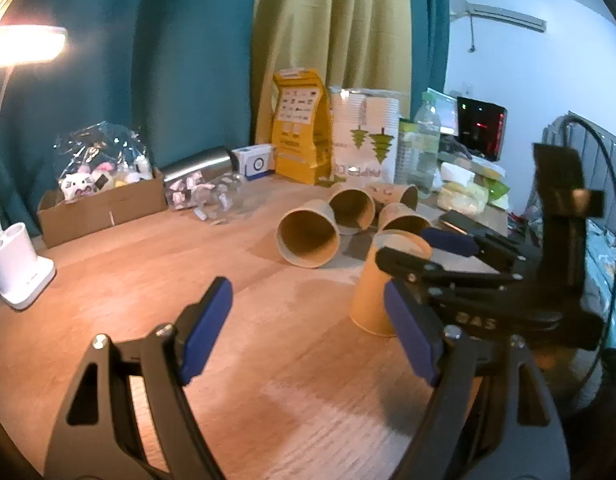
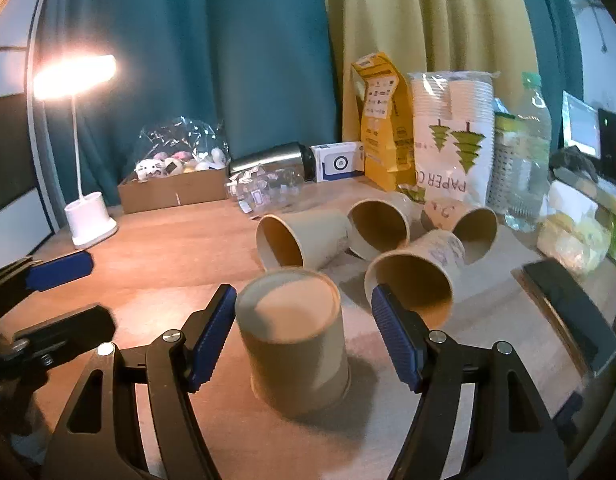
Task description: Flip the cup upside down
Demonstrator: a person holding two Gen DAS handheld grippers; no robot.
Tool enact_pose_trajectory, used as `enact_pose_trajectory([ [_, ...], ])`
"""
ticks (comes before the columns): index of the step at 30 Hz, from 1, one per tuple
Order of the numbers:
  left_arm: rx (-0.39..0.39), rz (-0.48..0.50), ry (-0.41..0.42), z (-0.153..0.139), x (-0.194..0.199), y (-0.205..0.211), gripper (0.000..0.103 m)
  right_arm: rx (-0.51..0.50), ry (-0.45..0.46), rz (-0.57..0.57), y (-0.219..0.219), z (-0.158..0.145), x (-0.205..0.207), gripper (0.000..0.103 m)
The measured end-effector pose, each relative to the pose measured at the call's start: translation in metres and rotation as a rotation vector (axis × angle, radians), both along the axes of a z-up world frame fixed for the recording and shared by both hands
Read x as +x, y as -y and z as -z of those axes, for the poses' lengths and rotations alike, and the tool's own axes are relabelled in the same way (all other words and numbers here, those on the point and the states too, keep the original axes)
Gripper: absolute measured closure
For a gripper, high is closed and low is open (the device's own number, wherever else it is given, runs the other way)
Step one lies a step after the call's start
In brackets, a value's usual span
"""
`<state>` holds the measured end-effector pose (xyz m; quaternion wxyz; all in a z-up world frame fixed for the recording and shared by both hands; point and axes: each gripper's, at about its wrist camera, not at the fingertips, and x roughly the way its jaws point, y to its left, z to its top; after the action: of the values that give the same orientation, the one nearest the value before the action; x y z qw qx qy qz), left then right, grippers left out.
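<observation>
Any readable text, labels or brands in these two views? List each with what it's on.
"PAPER C", upside down: plastic sleeve of paper cups; the word is cut off.
"DAS", approximate: black body of the right tongs.
Yellow pouch: print too small.
White and blue box: blurred.
Marks on lying cups: illegible.

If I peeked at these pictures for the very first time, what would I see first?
Probably the upside-down paper cup standing on the wooden table, right between the open blue fingers of the right gripper, which do not touch it. Just behind it, four more cups lie tipped on their sides in a bunch. Off to the left, a white desk lamp glows brightly.
</observation>
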<state>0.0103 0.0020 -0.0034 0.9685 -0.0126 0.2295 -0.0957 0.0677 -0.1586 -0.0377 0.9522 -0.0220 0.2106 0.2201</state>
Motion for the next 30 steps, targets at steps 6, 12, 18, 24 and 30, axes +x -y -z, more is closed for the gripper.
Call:
enact_pose_trajectory([
  [6,0.030,0.035,0.015,0.000,-0.006,0.008,0.023,0.021,-0.029,0.004,0.016,0.002,-0.028,0.029],
  [12,0.063,0.049,0.042,-0.002,-0.015,0.016,0.023,0.029,-0.012,0.010,0.021,-0.005,-0.048,0.029],
  [18,0.100,0.046,0.071,-0.004,-0.021,0.022,0.023,0.041,-0.019,0.009,0.023,-0.004,-0.051,0.029],
  [24,0.107,0.032,0.060,-0.003,-0.018,0.023,0.012,0.048,-0.025,0.012,0.026,-0.004,-0.051,0.029],
  [30,0.114,0.026,0.073,-0.003,-0.021,0.025,0.010,0.059,-0.033,0.015,0.028,-0.003,-0.049,0.029],
])
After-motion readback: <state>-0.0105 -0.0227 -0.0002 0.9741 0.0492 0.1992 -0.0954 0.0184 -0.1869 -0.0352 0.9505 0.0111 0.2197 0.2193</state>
